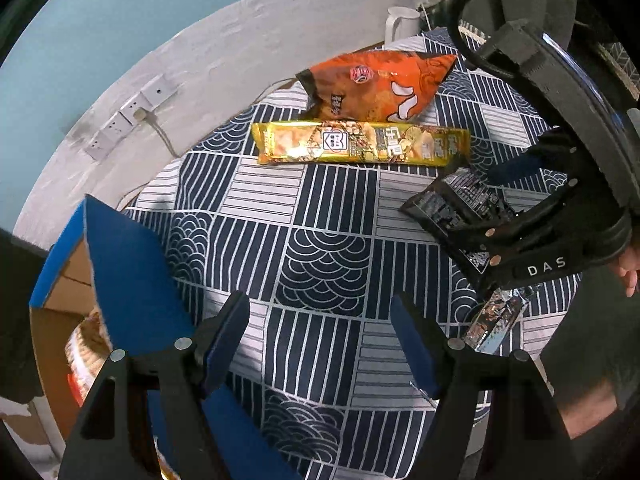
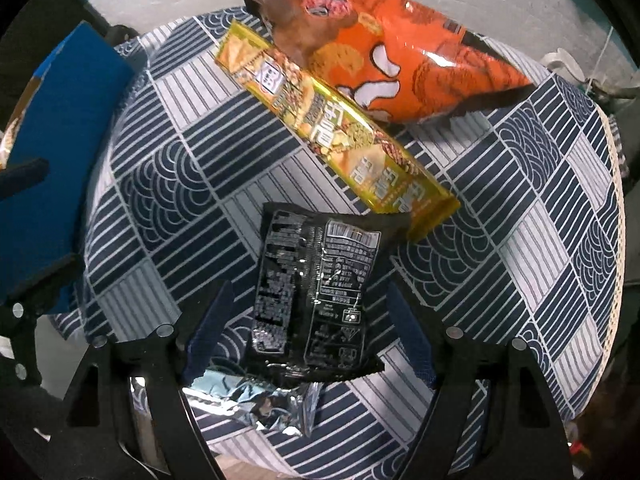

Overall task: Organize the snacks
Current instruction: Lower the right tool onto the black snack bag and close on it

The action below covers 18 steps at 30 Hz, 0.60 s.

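Note:
An orange chip bag (image 1: 380, 84) and a long yellow cracker pack (image 1: 360, 144) lie at the far side of the patterned table; both also show in the right wrist view, the orange bag (image 2: 408, 52) and the yellow pack (image 2: 332, 128). A black snack packet (image 2: 316, 292) lies between the open fingers of my right gripper (image 2: 312, 332), which hovers over it; it also shows in the left wrist view (image 1: 460, 208). A silver foil packet (image 2: 256, 400) lies just in front of it, also in the left wrist view (image 1: 496, 316). My left gripper (image 1: 320, 340) is open and empty above the tablecloth.
A cardboard box with blue flaps (image 1: 120, 280) stands at the table's left edge with snacks inside; it also shows in the right wrist view (image 2: 52, 160). A white kettle (image 1: 400, 24) stands at the back. Wall sockets (image 1: 132, 116) with a cable are behind the table.

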### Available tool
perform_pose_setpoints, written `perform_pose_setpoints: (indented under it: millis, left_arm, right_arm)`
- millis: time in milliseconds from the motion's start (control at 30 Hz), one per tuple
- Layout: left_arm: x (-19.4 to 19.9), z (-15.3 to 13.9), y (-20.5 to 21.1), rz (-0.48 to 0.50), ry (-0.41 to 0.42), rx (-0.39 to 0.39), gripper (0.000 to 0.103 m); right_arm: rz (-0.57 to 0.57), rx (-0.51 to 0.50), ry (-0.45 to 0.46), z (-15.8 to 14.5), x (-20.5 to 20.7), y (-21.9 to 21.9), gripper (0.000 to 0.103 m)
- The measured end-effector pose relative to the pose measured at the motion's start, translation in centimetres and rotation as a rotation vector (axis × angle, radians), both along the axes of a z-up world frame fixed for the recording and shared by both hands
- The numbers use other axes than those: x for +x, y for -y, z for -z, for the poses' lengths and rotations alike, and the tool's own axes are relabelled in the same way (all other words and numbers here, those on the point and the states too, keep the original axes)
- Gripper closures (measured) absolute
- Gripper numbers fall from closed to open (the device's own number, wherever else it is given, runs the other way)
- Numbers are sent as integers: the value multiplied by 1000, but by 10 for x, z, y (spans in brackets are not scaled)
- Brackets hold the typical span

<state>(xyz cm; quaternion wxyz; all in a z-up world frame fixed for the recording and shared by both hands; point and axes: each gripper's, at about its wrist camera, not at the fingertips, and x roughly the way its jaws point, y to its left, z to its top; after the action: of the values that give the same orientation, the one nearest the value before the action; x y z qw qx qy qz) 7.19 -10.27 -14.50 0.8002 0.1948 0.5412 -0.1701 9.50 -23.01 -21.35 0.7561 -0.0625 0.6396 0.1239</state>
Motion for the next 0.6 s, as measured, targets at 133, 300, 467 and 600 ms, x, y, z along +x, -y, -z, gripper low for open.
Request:
perform_pose_setpoints:
  millis: [133,300,467,600]
  left_arm:
    - [6,12,2,0,-22,14,29]
    - [9,22,4,4,-42,26,29]
    - [10,28,3,6,-61,29,28]
    - [12,30,2,3,-68,28,28]
  right_arm:
    - [16,-15,-9,12,4,-2,24]
    - [9,-21,-35,28,7,-6,24]
    - [7,-26,-36,38,9,-8,25]
    - [-33,-39,-12,40,5,-12,41]
